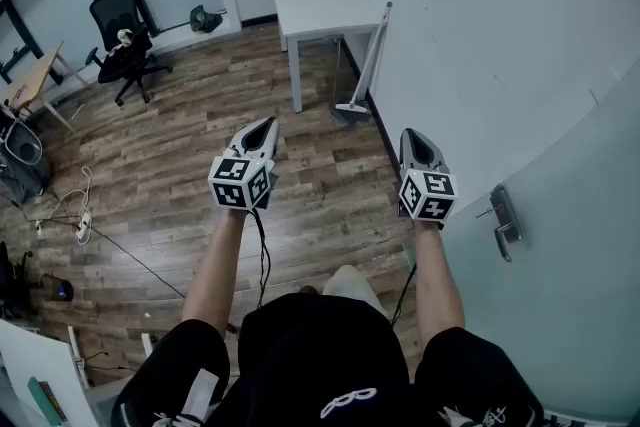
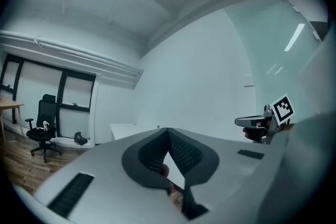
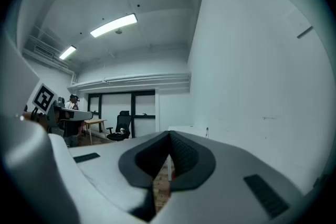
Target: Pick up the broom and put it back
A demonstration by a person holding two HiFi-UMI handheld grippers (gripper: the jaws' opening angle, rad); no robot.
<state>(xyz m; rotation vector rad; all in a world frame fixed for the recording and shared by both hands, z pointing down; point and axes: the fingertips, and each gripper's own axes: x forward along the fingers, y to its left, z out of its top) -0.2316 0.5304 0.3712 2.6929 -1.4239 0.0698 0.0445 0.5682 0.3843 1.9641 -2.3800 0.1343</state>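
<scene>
The broom [image 1: 367, 65] leans upright against the white wall beside the table, its head [image 1: 350, 109] on the wood floor. It is well ahead of both grippers. In the head view my left gripper [image 1: 267, 124] and right gripper [image 1: 412, 134] are held side by side at waist height, pointing forward towards the broom. Each has its jaws together at the tip with nothing between them. The left gripper view shows its shut jaws [image 2: 168, 130] against the wall. The right gripper view shows the same [image 3: 170, 134], with the broom's handle tip [image 3: 207, 129] just right of them.
A white table [image 1: 320, 0] stands against the wall left of the broom. A black office chair [image 1: 125, 40] and a wooden desk [image 1: 30, 80] are at the far left. Cables [image 1: 85, 225] lie on the floor. A glass door with a handle [image 1: 503, 215] is close on my right.
</scene>
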